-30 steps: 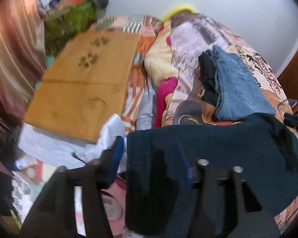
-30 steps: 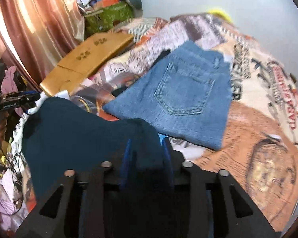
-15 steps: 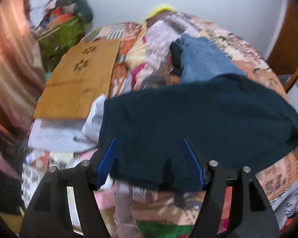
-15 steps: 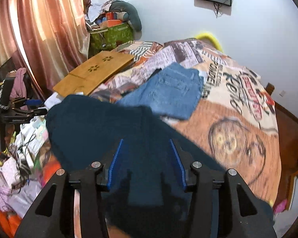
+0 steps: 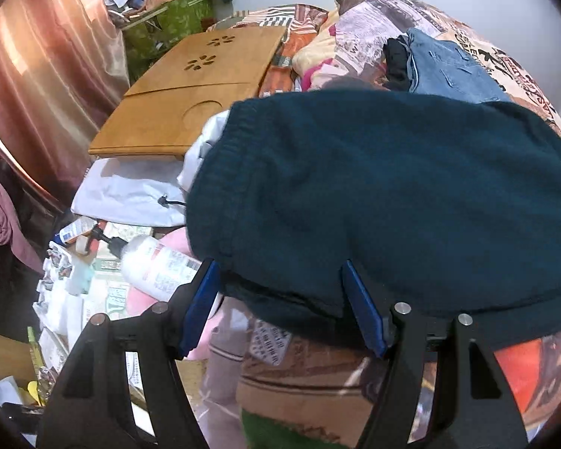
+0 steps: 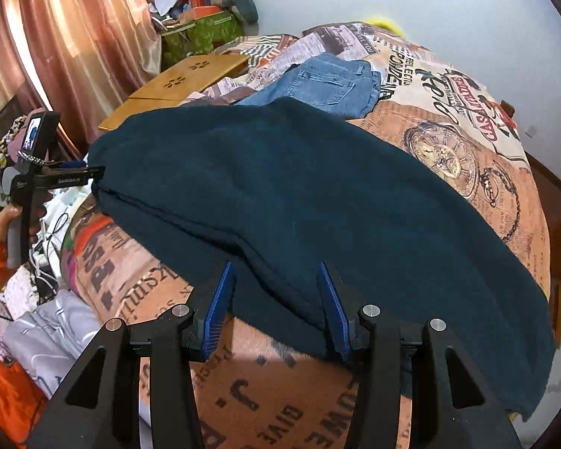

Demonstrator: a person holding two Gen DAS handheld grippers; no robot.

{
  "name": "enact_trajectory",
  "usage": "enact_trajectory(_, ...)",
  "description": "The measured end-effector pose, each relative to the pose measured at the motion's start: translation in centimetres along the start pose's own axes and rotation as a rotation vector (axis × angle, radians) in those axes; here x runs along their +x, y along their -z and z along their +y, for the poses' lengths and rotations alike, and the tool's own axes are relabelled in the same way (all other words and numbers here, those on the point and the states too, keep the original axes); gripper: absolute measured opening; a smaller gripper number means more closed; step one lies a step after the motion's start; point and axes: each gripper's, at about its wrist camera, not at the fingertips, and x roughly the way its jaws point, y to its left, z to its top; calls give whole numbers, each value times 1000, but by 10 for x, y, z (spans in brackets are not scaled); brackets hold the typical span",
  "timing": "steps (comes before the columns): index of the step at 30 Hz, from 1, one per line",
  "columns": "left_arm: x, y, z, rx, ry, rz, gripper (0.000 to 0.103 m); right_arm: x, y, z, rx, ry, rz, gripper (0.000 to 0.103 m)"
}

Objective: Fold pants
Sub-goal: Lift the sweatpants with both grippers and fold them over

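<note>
Dark teal pants [image 6: 299, 194] lie folded across the patterned bedspread [image 6: 467, 142]; in the left wrist view the pants [image 5: 374, 194] show their elastic waistband at the left. My left gripper [image 5: 282, 307] is open, its blue pads either side of the near cloth edge, holding nothing. My right gripper [image 6: 276, 307] is open just in front of the pants' near edge. The left gripper also shows in the right wrist view [image 6: 93, 174], at the pants' left end.
Folded blue jeans [image 6: 325, 84] lie beyond the pants. A wooden lap table [image 5: 190, 89] lies at the bed's left side. White cloth [image 5: 131, 191], a white bottle [image 5: 157, 265] and clutter sit below it. Curtains [image 6: 67, 48] hang at the left.
Both grippers were shut on the teal pants and held them up; the pants now lie on the bed. Both grippers have opened and drawn back to the near edge.
</note>
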Motion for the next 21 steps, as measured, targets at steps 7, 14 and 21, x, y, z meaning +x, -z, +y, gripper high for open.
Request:
enact_trajectory(7,-3,8,-4,26,-91,-87,39,7,-1,9,-30,20,-21,17)
enact_trajectory(14,-15,-4,7,54,-85,-116,8,-15,-4,14,-53,21,-96,12)
enact_trajectory(21,-14,-5,18,73,-59,-89,4,-10,8,19,-54,2,-54,12)
